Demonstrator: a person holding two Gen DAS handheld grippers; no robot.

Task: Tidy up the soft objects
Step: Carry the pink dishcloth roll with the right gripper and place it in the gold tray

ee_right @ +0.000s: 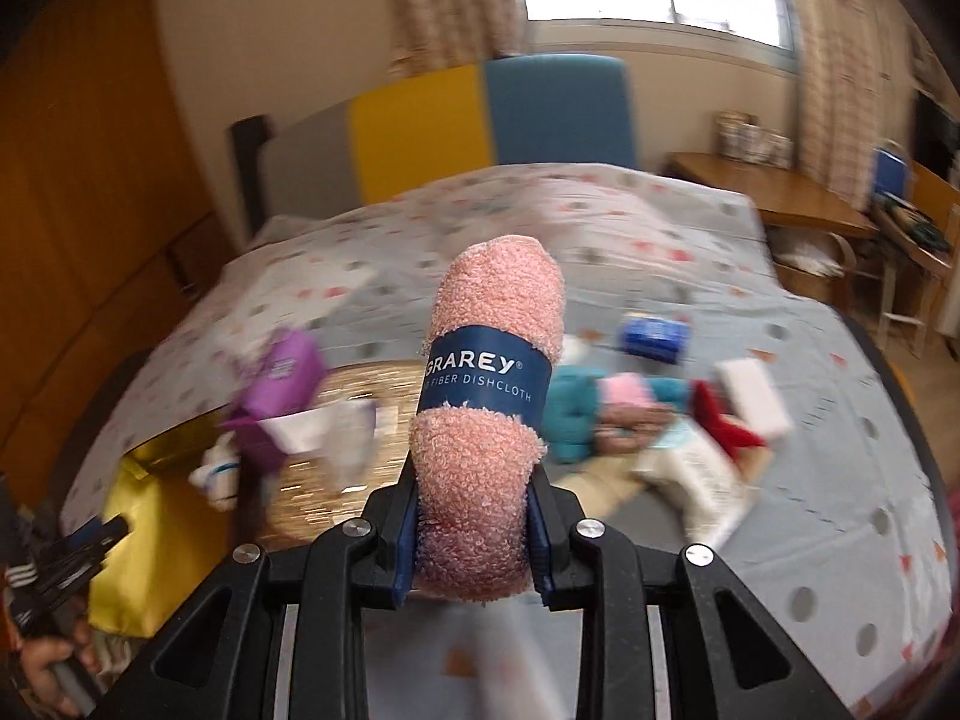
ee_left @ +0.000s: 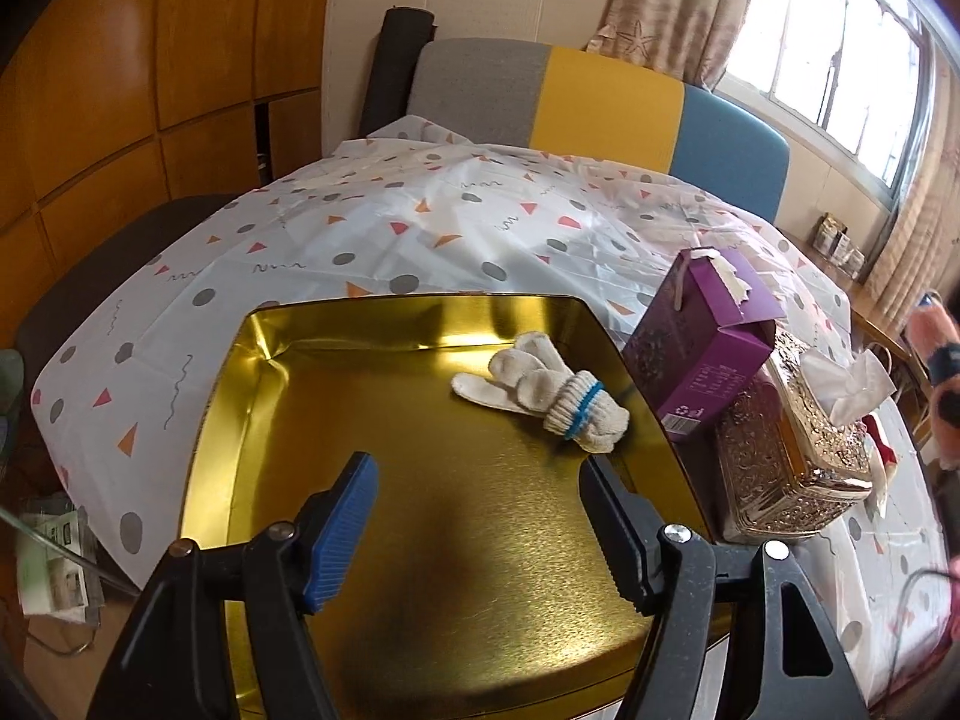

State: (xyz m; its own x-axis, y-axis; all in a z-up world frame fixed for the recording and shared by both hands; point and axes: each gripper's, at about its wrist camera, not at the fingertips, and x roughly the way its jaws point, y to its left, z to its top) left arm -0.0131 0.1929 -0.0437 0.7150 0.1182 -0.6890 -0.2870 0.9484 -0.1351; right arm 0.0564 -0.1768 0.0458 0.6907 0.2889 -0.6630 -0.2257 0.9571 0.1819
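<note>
Left wrist view: left gripper (ee_left: 480, 516) fingers spread, empty, hovering over gold tray (ee_left: 312, 324); white glove (ee_left: 543, 393) lying inside, ahead and right. Right wrist view: right gripper (ee_right: 474, 531) fingers pinching pink dishcloth roll (ee_right: 489, 372), long axis pointing away; tray down-left.

Left claw (ee_left: 480, 531): blue-padded jaws apart, nothing between them, above a gold tray (ee_left: 252, 420). White knit glove (ee_left: 540, 396), blue-banded cuff, lies in the tray at 1 o'clock of the claw. Purple box (ee_left: 708, 336) and ornate metallic tissue box (ee_left: 786, 450) at 2 o'clock, beside the tray. Patterned cloth (ee_left: 360, 228) covers the table.
</note>
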